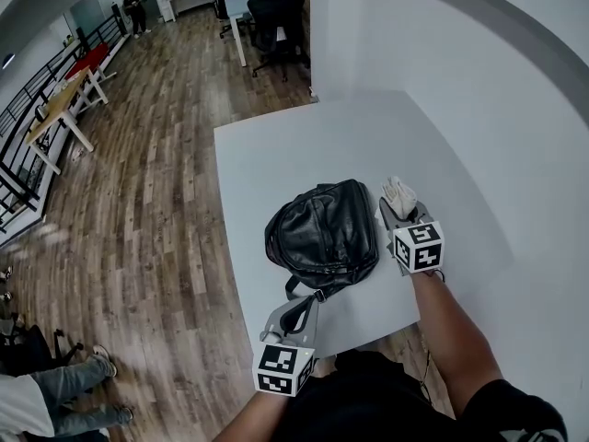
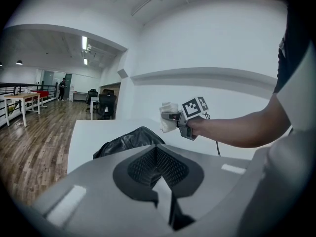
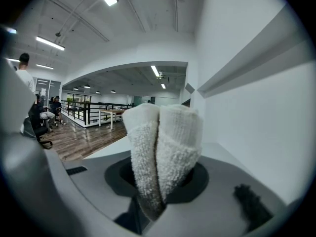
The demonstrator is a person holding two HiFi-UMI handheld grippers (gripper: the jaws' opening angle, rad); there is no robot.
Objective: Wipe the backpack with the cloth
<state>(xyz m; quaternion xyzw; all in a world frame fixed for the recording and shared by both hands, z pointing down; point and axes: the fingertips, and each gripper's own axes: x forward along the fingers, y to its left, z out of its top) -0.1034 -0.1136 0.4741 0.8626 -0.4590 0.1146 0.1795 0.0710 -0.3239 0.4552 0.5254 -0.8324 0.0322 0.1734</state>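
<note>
A black leather backpack (image 1: 322, 233) lies on the white table (image 1: 276, 145), its strap end toward me. My right gripper (image 1: 398, 206) is just right of the bag and is shut on a folded white cloth (image 1: 399, 191). In the right gripper view the cloth (image 3: 160, 147) stands up out of the jaws and fills the middle. My left gripper (image 1: 310, 302) hovers at the table's near edge by the bag's strap, jaws together with nothing between them. From the left gripper (image 2: 157, 151) view, the backpack (image 2: 126, 141) lies ahead, with the right gripper (image 2: 177, 118) and cloth (image 2: 169, 116) above it.
A white wall (image 1: 479, 109) runs close along the table's right and far sides. Wood floor (image 1: 138, 201) drops away past the table's left edge. Desks and office chairs (image 1: 276, 12) stand far back. A seated person's legs (image 1: 74, 403) are at lower left.
</note>
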